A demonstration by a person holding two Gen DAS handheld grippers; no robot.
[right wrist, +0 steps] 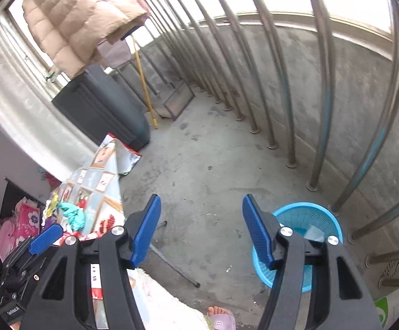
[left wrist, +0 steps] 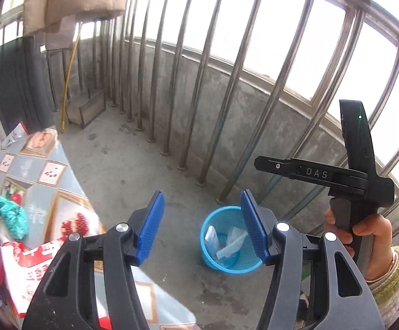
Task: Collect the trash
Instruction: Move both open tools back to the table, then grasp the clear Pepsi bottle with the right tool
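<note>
A blue mesh basket [left wrist: 228, 264] [right wrist: 334, 225] stands on the concrete floor by the railing, with clear plastic wrappers [left wrist: 231, 243] inside. My left gripper [left wrist: 202, 192] hangs open above and left of it, nothing between its blue pads. My right gripper [right wrist: 201, 196] is open too, with only bare floor between its pads; the basket lies behind its right finger. On the table's patterned cloth [left wrist: 48, 176] [right wrist: 100, 181] lie a crumpled teal bag [left wrist: 10, 217] [right wrist: 73, 214] and a red wrapper [left wrist: 32, 264]. A hand [left wrist: 372, 236] holds the other tool's black handle. From the right wrist, one blue left finger [right wrist: 45, 238] shows.
Steel railing bars [left wrist: 172, 88] [right wrist: 323, 82] on a concrete parapet run along the right. A dark cabinet [right wrist: 108, 107], a yellow pole [right wrist: 144, 82] and a wooden frame [right wrist: 177, 101] stand at the far end. A puffer jacket [right wrist: 75, 13] hangs overhead. A sandalled foot [right wrist: 221, 319] is near the table leg [right wrist: 177, 264].
</note>
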